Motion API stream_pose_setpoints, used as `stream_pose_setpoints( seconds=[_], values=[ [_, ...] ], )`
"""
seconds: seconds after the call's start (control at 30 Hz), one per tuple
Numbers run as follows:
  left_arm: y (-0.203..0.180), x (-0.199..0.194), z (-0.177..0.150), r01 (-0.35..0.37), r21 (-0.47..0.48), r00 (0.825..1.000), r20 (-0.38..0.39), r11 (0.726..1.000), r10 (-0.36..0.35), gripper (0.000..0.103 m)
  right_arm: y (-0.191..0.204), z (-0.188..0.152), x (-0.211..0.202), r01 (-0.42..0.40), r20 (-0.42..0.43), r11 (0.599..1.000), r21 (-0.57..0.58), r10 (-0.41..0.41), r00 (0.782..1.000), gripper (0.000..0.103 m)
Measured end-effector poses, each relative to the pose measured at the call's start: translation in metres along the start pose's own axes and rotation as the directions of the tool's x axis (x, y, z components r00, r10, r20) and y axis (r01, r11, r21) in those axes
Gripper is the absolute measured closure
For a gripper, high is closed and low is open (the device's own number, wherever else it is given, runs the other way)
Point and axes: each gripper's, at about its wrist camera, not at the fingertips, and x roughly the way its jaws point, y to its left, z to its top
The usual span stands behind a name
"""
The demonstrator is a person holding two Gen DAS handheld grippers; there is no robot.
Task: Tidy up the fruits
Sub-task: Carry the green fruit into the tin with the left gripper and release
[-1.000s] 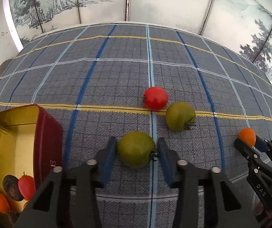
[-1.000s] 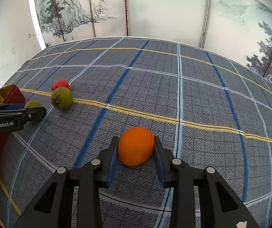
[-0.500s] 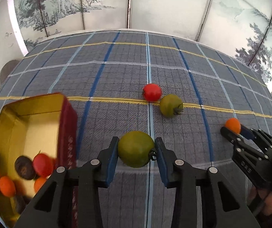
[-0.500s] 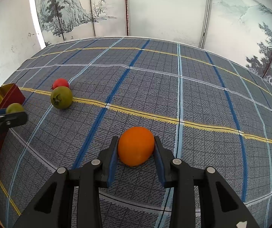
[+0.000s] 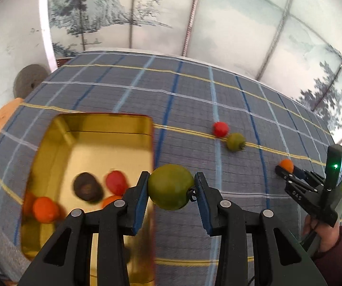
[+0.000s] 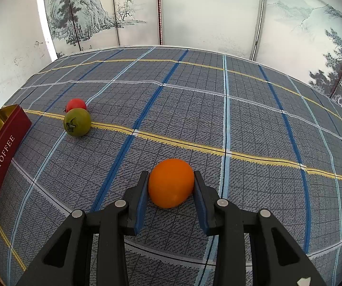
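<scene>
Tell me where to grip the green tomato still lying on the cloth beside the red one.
Grip the green tomato across its round middle, coming from above. Its stem points sideways toward the camera, and the red tomato sits close behind it, so put the fingers on its free left and right flanks.

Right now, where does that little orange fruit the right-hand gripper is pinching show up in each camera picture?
Left wrist view: the orange fruit is small, far right, at the tip of the right gripper.
Right wrist view: it is large, bottom centre, between the blue pads.
Shared landmark: the red tomato touching the green tomato on the yellow stripe.
</scene>
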Motion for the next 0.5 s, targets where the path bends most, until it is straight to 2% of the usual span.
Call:
stream_pose_setpoints(
  seconds=[0.27,0.5],
  values=[
    [0.051,-0.013,-0.007,-0.069,-0.068,0.998,0.002,0.995,0.069,0.064,0.000,0.000,0.000,0.000,0.000,1.000,0.000,0.000,1.000,0.069],
    [0.083,-0.008,-0.018,-0.126,-0.102,0.992,-0.041,0.987,0.122,0.064,0.001,0.000,0.000,0.001,0.000,1.000,0.000,-0.001,1.000,0.070]
  ],
)
